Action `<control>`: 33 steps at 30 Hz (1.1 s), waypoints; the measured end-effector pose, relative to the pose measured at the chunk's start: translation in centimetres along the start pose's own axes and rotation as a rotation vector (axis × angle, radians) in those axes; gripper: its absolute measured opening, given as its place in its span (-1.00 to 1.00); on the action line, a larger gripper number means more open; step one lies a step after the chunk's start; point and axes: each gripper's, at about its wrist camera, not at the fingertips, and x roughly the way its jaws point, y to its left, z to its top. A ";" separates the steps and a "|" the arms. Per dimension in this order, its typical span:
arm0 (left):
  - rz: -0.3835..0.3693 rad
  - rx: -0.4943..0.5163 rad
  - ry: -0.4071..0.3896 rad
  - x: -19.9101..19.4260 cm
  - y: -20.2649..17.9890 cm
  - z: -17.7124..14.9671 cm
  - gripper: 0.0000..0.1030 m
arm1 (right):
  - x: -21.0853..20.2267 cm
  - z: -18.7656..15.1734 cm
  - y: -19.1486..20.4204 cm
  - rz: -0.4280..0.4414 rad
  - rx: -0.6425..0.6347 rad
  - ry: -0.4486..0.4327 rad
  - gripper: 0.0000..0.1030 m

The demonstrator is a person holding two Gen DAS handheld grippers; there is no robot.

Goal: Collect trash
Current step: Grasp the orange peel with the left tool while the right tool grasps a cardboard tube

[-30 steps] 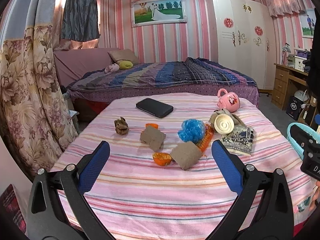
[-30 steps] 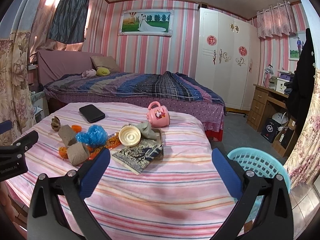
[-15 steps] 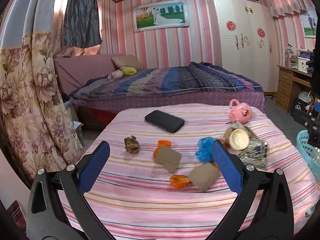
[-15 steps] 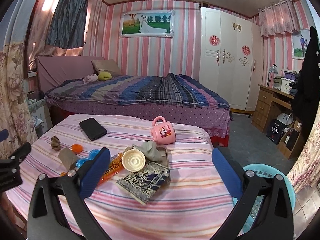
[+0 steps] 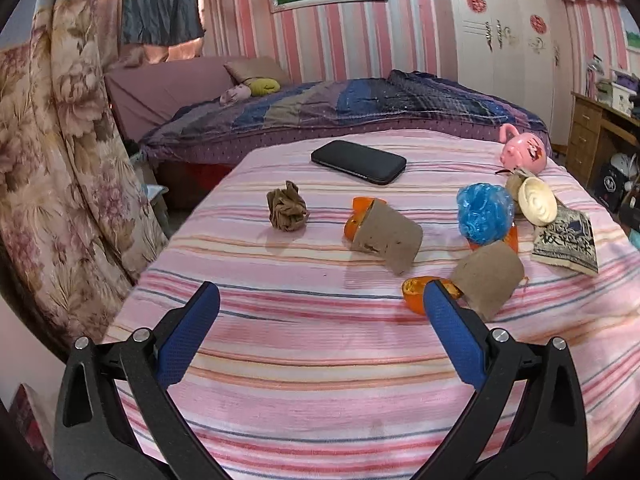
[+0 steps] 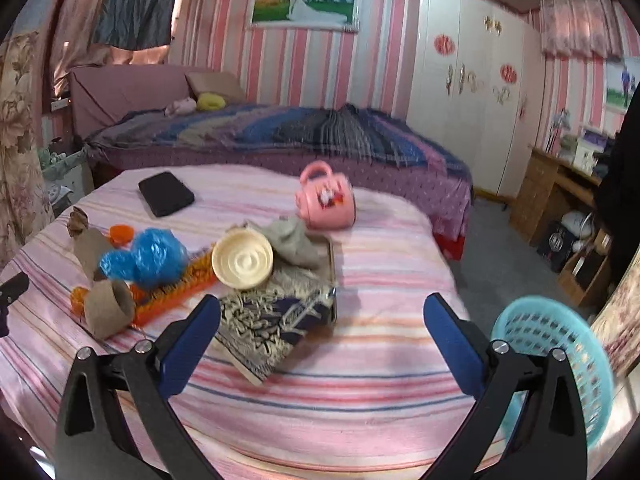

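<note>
Pink-striped tabletop (image 5: 320,380); black case (image 5: 358,161); crumpled brown paper (image 5: 287,212); blue plastic bag (image 5: 484,213); pink mug (image 6: 326,196); turquoise basket (image 6: 560,360); cream lid (image 6: 242,258).

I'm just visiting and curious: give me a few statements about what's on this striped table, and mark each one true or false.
1. Both the left gripper and the right gripper are open and hold nothing. True.
2. The pink mug stands upright. False: it lies on its side.
3. A turquoise basket sits beside the table, not on it. True.
4. The crumpled brown paper ball rests on top of the black case. False: they lie apart on the cloth.
5. The blue plastic bag is inside the basket. False: it lies on the table.
</note>
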 end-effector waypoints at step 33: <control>-0.264 0.006 0.138 3.1 -2.3 -0.5 -0.48 | 0.4 -1.0 6.2 0.097 -0.164 0.015 0.92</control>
